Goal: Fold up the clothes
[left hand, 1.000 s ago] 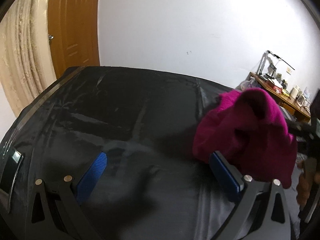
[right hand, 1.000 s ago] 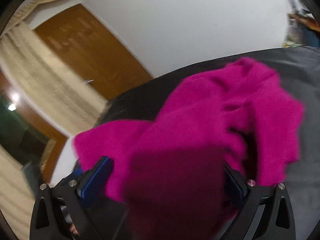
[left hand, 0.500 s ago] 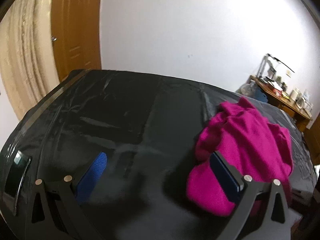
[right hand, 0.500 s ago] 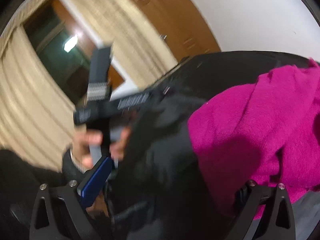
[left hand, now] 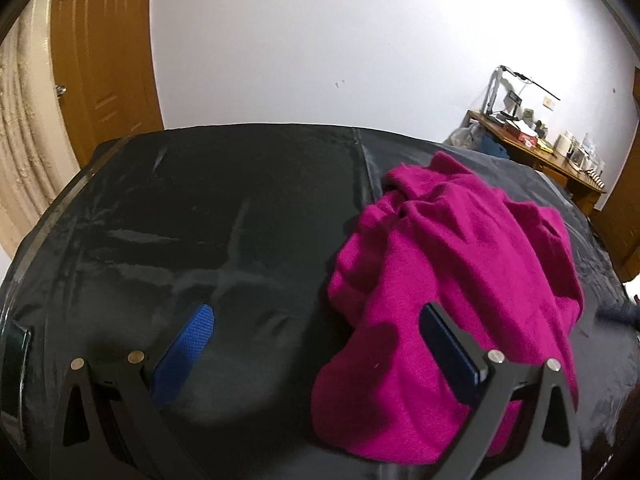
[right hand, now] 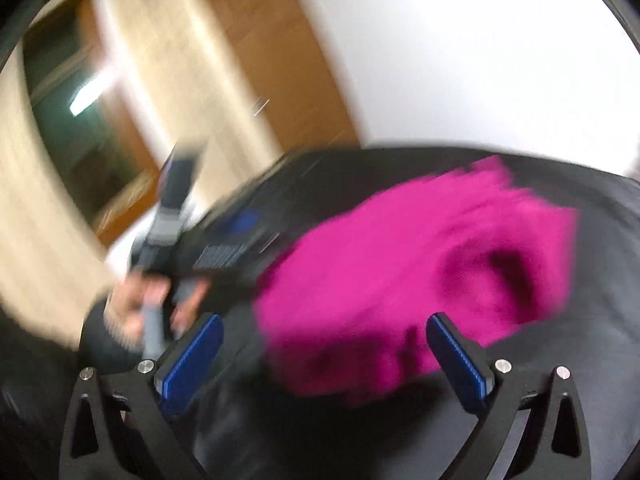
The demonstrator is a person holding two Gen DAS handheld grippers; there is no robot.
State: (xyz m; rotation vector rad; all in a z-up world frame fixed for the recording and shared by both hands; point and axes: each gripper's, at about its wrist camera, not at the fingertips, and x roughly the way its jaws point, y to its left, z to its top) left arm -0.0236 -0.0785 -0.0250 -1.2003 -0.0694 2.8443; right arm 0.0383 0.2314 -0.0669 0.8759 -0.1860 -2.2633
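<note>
Sweater (left hand: 452,264) of magenta knit lies in a crumpled heap on the right part of the black-covered bed (left hand: 208,216), not folded. We see the left claw (left hand: 316,340) spread wide and empty, its right finger against the heap's near edge. The right claw (right hand: 326,352), in a blurred view, is also spread, holding nothing. We judge the garment wants spreading flat: we would pinch two separate edges, say hem or shoulders, and draw them apart over the bare cover to the left.
</note>
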